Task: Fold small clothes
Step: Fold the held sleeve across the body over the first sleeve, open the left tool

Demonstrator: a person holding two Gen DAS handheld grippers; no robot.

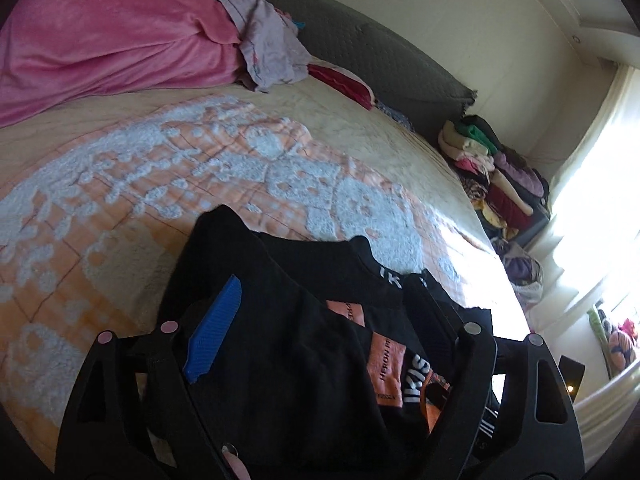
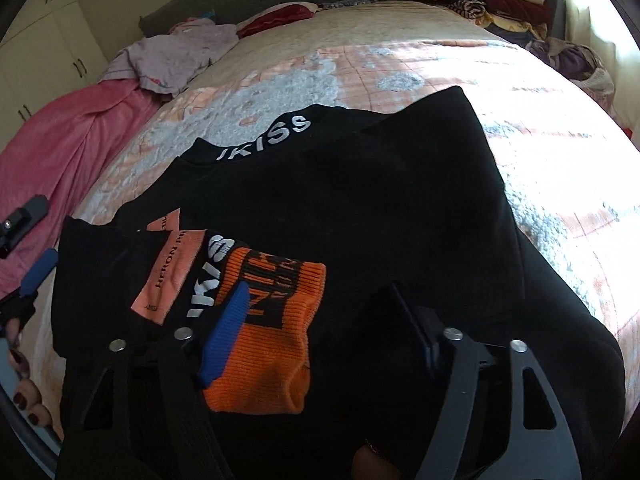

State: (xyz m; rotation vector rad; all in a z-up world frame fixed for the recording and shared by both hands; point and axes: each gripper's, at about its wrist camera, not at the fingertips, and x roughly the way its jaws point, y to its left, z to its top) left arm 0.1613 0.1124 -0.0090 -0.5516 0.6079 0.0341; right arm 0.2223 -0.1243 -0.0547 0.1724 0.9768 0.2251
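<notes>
A small black top (image 2: 360, 200) with white "IKISS" collar lettering, a peach patch and an orange ribbed cuff (image 2: 272, 344) lies partly folded on the bed. It also shows in the left wrist view (image 1: 288, 320). My left gripper (image 1: 320, 292) sits over its left part with the jaws spread wide and black cloth lying between them. The left gripper also appears in the right wrist view (image 2: 28, 240). My right gripper (image 2: 316, 292) is over the garment's near edge, jaws wide, with the blue pad (image 2: 224, 332) lying on the orange cuff.
The bedspread (image 1: 240, 168) is peach with white tufted pattern. A pink blanket (image 1: 104, 32) and a lilac garment (image 1: 272, 48) lie near the grey headboard (image 1: 380, 52). Stacked folded clothes (image 1: 492, 172) stand beside the bed by the window.
</notes>
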